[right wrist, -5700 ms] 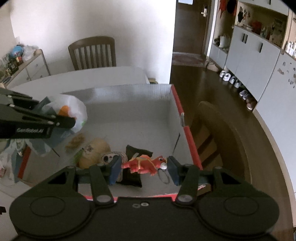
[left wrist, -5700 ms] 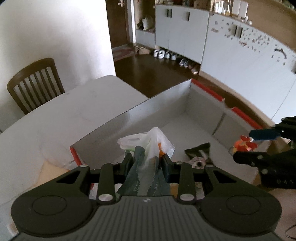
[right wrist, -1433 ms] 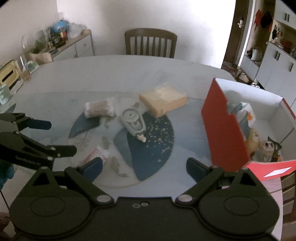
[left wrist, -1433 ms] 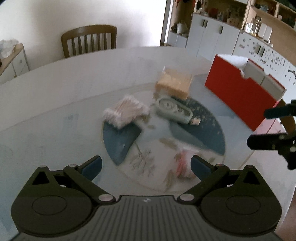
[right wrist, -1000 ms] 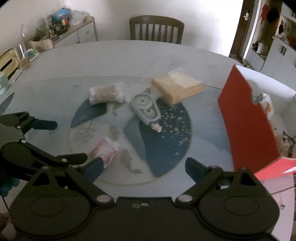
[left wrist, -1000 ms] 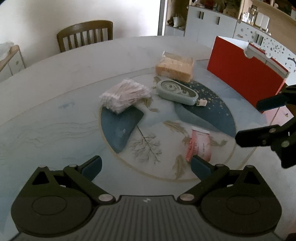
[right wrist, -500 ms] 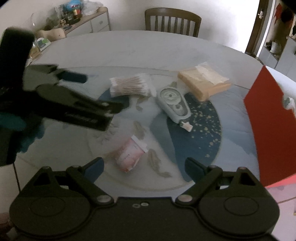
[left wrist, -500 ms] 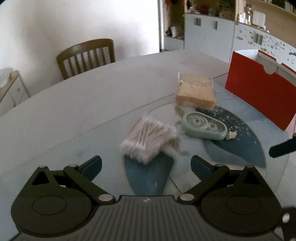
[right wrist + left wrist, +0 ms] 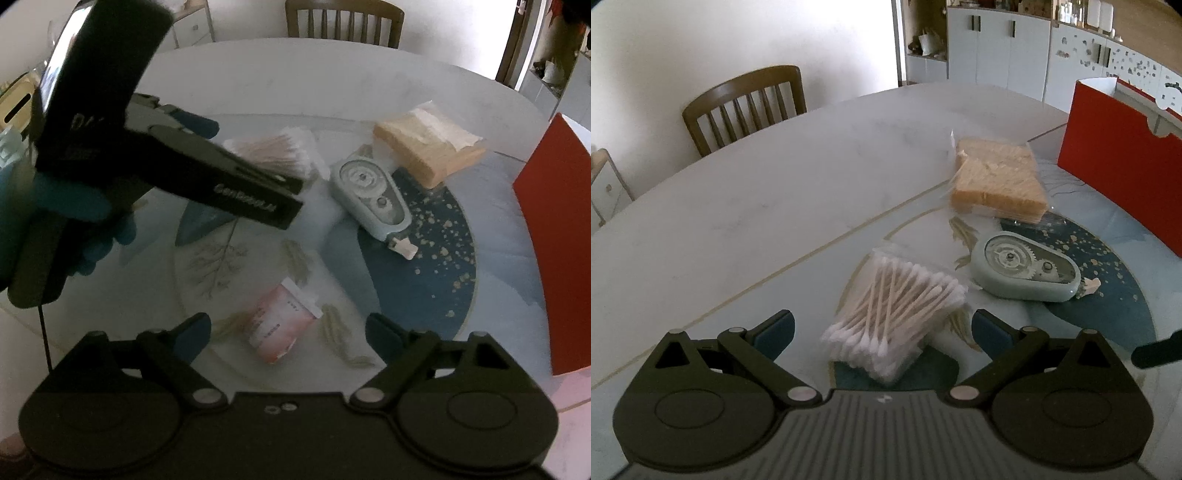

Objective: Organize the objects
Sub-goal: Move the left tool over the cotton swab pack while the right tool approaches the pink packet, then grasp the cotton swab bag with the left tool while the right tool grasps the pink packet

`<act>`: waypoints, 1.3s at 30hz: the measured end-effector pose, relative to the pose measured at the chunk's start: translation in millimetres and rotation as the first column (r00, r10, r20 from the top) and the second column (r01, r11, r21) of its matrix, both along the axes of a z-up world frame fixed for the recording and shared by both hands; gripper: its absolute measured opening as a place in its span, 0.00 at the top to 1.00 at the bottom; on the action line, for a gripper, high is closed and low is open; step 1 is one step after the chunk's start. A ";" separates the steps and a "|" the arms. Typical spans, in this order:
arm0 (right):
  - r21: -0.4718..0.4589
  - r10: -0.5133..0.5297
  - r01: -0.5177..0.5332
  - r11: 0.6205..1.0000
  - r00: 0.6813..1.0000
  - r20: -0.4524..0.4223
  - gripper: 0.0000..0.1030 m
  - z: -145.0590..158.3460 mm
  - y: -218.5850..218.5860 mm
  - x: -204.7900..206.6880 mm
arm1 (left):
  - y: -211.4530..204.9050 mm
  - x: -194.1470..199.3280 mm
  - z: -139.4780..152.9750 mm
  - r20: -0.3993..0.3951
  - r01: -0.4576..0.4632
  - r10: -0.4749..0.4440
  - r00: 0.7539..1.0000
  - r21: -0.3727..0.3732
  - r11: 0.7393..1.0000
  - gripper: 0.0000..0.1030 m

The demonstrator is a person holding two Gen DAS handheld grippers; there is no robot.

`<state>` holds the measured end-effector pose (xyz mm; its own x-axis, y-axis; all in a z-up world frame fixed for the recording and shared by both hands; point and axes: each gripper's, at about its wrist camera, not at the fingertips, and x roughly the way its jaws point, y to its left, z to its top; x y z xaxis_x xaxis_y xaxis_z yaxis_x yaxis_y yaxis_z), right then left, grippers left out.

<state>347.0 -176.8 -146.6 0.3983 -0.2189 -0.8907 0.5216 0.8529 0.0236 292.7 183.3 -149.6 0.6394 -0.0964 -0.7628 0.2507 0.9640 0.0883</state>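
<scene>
A clear bag of cotton swabs lies on the round table between the fingers of my open left gripper; it also shows in the right wrist view, partly hidden by the left gripper. A pink packet lies between the fingers of my open right gripper. A pale green correction tape dispenser and a bagged slab of bread lie further out. Neither gripper touches anything.
A red box stands at the table's right edge. A wooden chair stands behind the table; it shows in the right wrist view too. A sideboard stands at the far left wall.
Both grippers, earlier shut on a bag and a red toy over the box, are open. The left has closed in on the cotton swabs, the right on the pink packet.
</scene>
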 end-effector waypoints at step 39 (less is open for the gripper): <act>-0.024 -0.070 0.071 0.997 0.997 0.037 0.72 38.1 -29.2 -65.4 | -14.2 -58.8 27.8 -0.067 -0.134 0.126 0.990 -0.131 0.982 0.68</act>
